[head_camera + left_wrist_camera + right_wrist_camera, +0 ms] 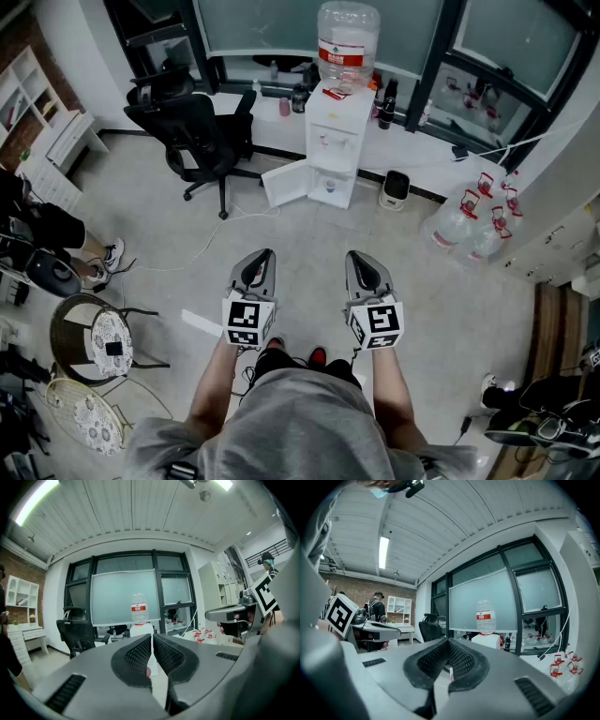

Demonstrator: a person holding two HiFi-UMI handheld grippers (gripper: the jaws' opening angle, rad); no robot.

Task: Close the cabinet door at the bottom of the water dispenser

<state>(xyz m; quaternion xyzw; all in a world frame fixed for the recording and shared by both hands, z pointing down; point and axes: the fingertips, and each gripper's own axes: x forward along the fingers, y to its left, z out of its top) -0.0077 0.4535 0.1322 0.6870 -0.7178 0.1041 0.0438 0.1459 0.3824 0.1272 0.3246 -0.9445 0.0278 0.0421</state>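
The white water dispenser (pixel 333 141) stands by the far window with a large bottle (pixel 348 42) on top. Its bottom cabinet door (pixel 286 185) hangs open, swung out to the left. Both grippers are held side by side over the floor, well short of the dispenser and pointing at it. My left gripper (pixel 262 256) is shut with nothing between its jaws, and my right gripper (pixel 357 258) is shut and empty too. The left gripper view shows the dispenser (pixel 141 630) just past the closed tips (pixel 151 637). In the right gripper view the dispenser (pixel 486 641) stands right of the closed tips (pixel 449 642).
A black office chair (pixel 197 131) stands left of the open door. A small white bin (pixel 396 190) sits right of the dispenser, and spare water bottles (pixel 469 225) lie further right. A cable (pixel 202 253) trails over the floor. A round chair (pixel 98 342) is near left.
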